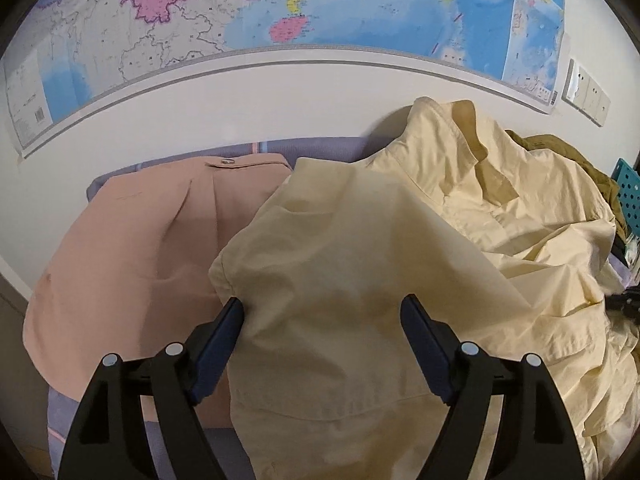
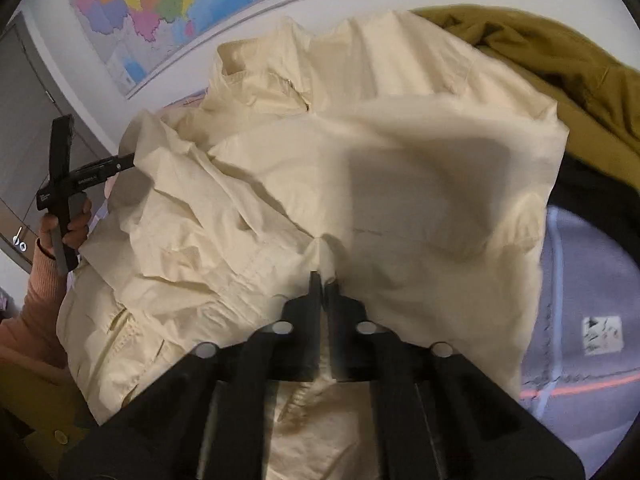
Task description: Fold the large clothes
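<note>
My right gripper (image 2: 324,280) has its fingers (image 2: 315,285) pressed together on a pinched ridge of the pale yellow cotton shirt (image 2: 400,184), near the middle of the garment. My left gripper (image 1: 322,316) stands wide apart, with nothing between its fingers (image 1: 230,320); the shirt's cloth lies directly beneath and ahead of the gap, and I cannot tell whether the fingers touch it.

Progress, as I judge it: early. The yellow shirt lies crumpled on the lilac-covered bed (image 2: 580,260), collar (image 1: 468,128) raised toward the wall, folds loose and no clean edge formed. Spreading, squaring and folding remain.

A salmon-pink folded garment (image 1: 132,240) lies flat just left of the shirt, overlapped by its edge; it appears finished. An olive-brown garment (image 2: 560,68) is heaped behind the shirt, apparently untouched.
</note>
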A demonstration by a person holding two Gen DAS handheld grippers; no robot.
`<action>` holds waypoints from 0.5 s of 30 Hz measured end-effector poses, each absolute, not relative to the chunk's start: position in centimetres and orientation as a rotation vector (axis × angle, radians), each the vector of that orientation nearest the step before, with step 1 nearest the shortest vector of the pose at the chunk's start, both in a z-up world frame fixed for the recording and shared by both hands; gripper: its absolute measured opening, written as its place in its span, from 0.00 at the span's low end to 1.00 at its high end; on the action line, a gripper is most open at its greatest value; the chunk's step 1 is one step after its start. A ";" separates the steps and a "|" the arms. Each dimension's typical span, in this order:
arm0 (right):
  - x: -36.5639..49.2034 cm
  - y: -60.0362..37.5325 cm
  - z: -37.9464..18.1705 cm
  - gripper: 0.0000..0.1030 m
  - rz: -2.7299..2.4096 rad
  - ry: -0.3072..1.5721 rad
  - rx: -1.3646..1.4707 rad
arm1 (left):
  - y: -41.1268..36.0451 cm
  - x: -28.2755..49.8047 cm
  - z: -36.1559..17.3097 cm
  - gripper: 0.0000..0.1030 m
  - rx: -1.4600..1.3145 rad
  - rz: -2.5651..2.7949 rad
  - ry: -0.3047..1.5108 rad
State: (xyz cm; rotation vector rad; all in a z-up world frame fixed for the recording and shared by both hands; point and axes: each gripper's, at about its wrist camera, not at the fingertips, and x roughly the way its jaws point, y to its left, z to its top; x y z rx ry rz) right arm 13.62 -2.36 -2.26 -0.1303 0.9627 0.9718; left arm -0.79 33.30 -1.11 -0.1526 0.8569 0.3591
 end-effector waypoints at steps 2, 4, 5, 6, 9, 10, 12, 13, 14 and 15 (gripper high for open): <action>13.6 -3.7 0.6 0.03 0.950 0.863 -0.102 | 32.9 -1.3 -0.2 0.76 -0.147 0.352 0.826; 14.1 -4.6 3.2 0.02 0.889 0.774 -0.107 | 32.4 -1.5 0.6 0.80 -0.135 0.334 0.802; 14.3 -4.8 3.9 0.02 0.876 0.747 -0.117 | 32.2 -1.3 0.8 0.80 -0.123 0.331 0.797; 14.9 -4.8 4.5 0.02 0.868 0.730 -0.110 | 32.0 -1.0 0.7 0.80 -0.114 0.333 0.801; 16.4 -3.2 2.9 0.03 0.865 0.784 -0.129 | 32.3 0.9 -1.2 0.78 -0.088 0.393 0.878; 16.9 -2.2 1.4 0.03 0.850 0.826 -0.161 | 32.6 1.5 -2.1 0.77 -0.088 0.414 0.907; 17.8 -1.4 -1.3 0.09 0.808 0.894 -0.190 | 33.4 2.0 -3.5 0.79 -0.117 0.421 0.939; 18.2 -1.3 -2.3 0.12 0.796 0.917 -0.185 | 33.7 2.1 -3.9 0.81 -0.129 0.426 0.946; 18.4 -1.2 -2.7 0.12 0.800 0.930 -0.163 | 33.9 2.0 -4.1 0.82 -0.142 0.425 0.947; 18.4 -1.6 -2.6 0.12 0.798 0.929 -0.135 | 33.9 1.8 -4.0 0.82 -0.142 0.423 0.939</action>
